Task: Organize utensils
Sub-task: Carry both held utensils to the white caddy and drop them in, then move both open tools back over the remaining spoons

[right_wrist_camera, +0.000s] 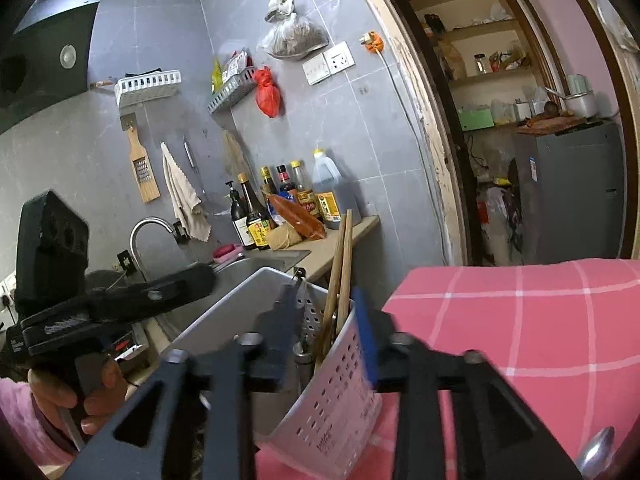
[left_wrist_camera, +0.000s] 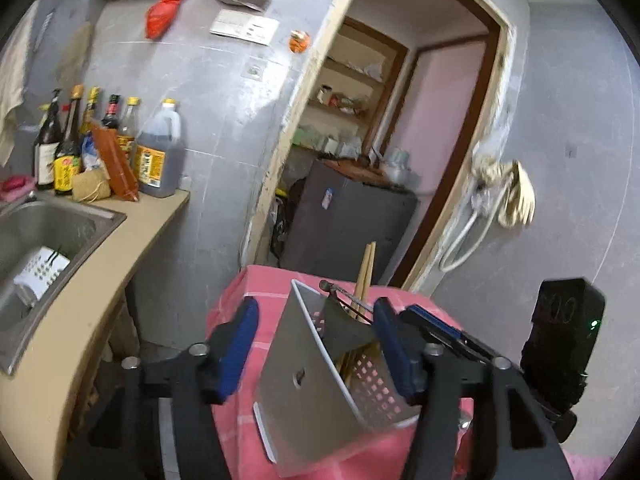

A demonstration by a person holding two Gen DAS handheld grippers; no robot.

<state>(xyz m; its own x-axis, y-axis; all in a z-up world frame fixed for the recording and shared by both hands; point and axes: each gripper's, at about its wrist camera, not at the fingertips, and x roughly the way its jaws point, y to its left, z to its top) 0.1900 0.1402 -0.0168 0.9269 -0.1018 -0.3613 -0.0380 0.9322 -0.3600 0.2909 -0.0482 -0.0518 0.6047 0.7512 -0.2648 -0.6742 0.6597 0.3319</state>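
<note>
**Utensil holder on the table, both tongs released**

1. Table: a pink checked cloth (right_wrist_camera: 520, 320) covers the table. The holder (left_wrist_camera: 304, 360) rests on this cloth near its edge and is tilted, not upright.
2. Sink (left_wrist_camera: 60, 220): set in the counter, well apart from the holder, on its left in the left wrist view.
3. Holder: white, with one solid wall and one perforated wall. It sits between the fingers of both grippers.
4. Left gripper (left_wrist_camera: 316, 308): released. Its jaws stand wide on either side of the holder. The left blue pad (left_wrist_camera: 236, 344) is clear of the solid wall. The other pad is just beside the perforated wall; contact cannot be confirmed.
5. Right gripper (right_wrist_camera: 322, 300): released. It straddles the perforated wall of the holder. The blue pad (right_wrist_camera: 364, 332) lies against the outside of that wall, and the dark finger stands inside the holder, apart from the wall.
6. Chopsticks (right_wrist_camera: 344, 248): a wooden pair stands inside the holder, projecting above its rim, between the right gripper's fingers.
7. Spoon (right_wrist_camera: 596, 452): lies on the cloth, well apart from the holder, on its right.
</note>
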